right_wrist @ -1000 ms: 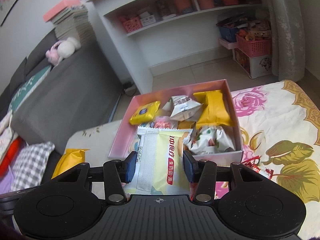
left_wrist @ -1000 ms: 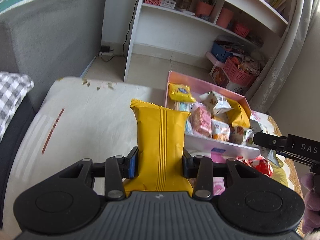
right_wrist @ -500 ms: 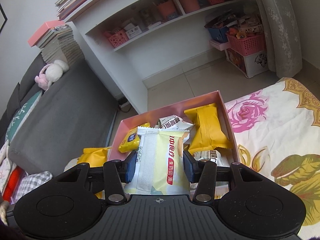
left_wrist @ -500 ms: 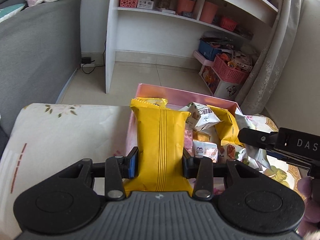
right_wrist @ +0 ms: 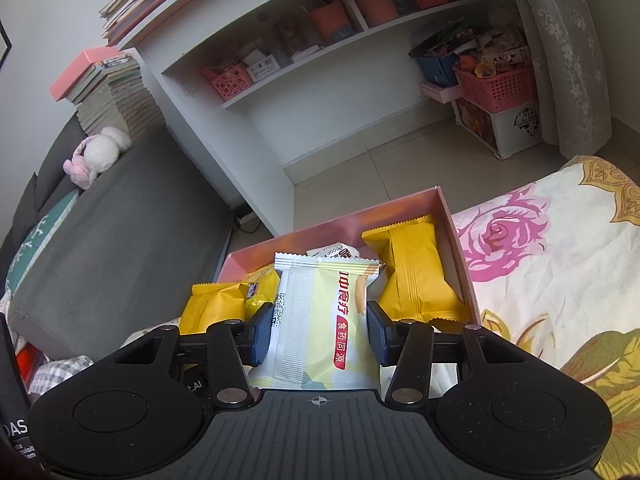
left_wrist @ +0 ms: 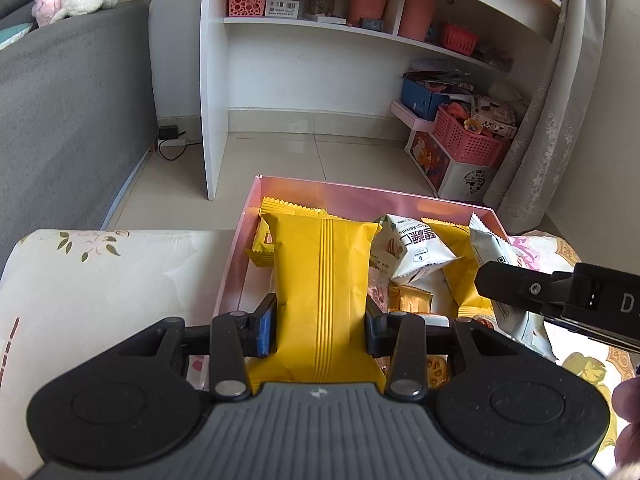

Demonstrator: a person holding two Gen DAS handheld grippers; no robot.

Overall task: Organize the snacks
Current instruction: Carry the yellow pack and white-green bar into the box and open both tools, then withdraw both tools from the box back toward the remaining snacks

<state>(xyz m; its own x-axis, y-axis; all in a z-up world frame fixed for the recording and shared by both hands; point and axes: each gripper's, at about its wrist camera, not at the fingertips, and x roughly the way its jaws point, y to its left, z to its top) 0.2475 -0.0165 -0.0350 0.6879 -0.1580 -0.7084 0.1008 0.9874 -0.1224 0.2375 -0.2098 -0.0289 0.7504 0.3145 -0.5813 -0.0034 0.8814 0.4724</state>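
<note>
My left gripper (left_wrist: 320,326) is shut on a yellow snack packet (left_wrist: 324,280), held upright over the near left part of the pink box (left_wrist: 360,196). Inside the box lie several packets, among them a white one (left_wrist: 416,248) and another yellow one (left_wrist: 452,240). My right gripper (right_wrist: 318,332) is shut on a pale yellow-and-white packet with red print (right_wrist: 324,312), held above the pink box (right_wrist: 456,236). A yellow packet (right_wrist: 416,276) lies at the box's right side. The left gripper's yellow packet (right_wrist: 212,304) shows at the left of the right wrist view, and the right gripper's finger (left_wrist: 520,288) reaches in from the right of the left wrist view.
The box sits on a floral bedspread (right_wrist: 560,248) near its far edge. Beyond lie tiled floor, a white shelf unit (left_wrist: 304,40) with baskets, a pink basket (left_wrist: 468,140) by a curtain, and a grey sofa (left_wrist: 60,92) with a plush toy at the left.
Both grippers have moved forward and lower toward the pink box with their packets still held. The left yellow packet went from over the bedspread to over the box.
</note>
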